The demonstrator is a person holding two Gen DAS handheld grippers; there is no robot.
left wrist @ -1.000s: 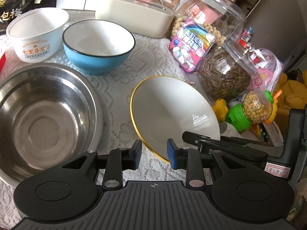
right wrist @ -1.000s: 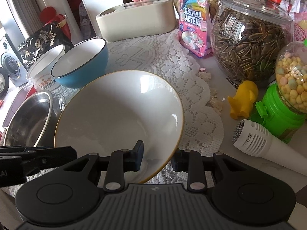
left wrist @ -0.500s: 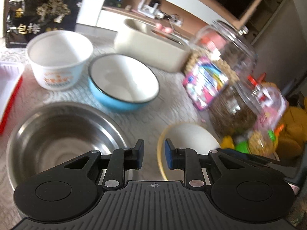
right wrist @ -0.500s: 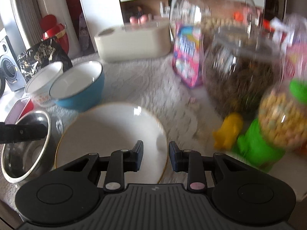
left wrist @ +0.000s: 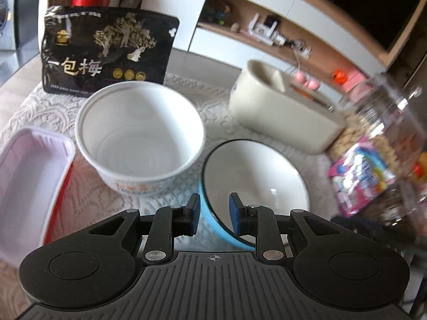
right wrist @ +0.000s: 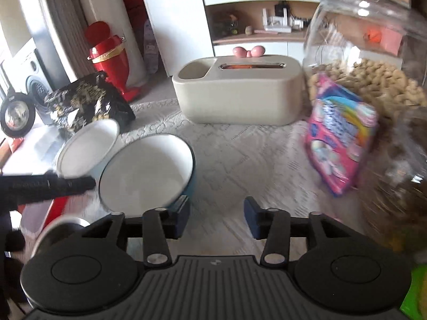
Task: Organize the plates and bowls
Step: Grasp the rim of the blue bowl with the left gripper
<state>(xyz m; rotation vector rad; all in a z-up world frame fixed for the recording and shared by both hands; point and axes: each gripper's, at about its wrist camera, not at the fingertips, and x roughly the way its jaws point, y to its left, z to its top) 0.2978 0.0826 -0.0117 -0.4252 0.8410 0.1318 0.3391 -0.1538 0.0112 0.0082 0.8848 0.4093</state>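
Observation:
A blue bowl (left wrist: 256, 176) with a white inside and dark rim sits on the lace cloth. My left gripper (left wrist: 213, 212) is open, its jaws straddling the bowl's near-left rim. A white paper bowl (left wrist: 138, 136) stands just left of the blue bowl. In the right wrist view the blue bowl (right wrist: 146, 170) is at the left with the paper bowl (right wrist: 88, 146) behind it. My right gripper (right wrist: 216, 220) is open and empty, just right of the blue bowl, over the cloth. The steel bowl's rim (right wrist: 61, 226) shows at lower left.
A white tray with a red side (left wrist: 29, 181) lies at the left. A black snack bag (left wrist: 106, 53) stands behind. A cream box (left wrist: 280, 112) sits at the back. A pink candy bag (right wrist: 341, 136) and glass jars (right wrist: 373, 53) crowd the right.
Both grippers moved forward, away from the gold-rimmed white plate, which is out of view now. The left gripper now straddles the blue bowl's rim. The right gripper opened wider.

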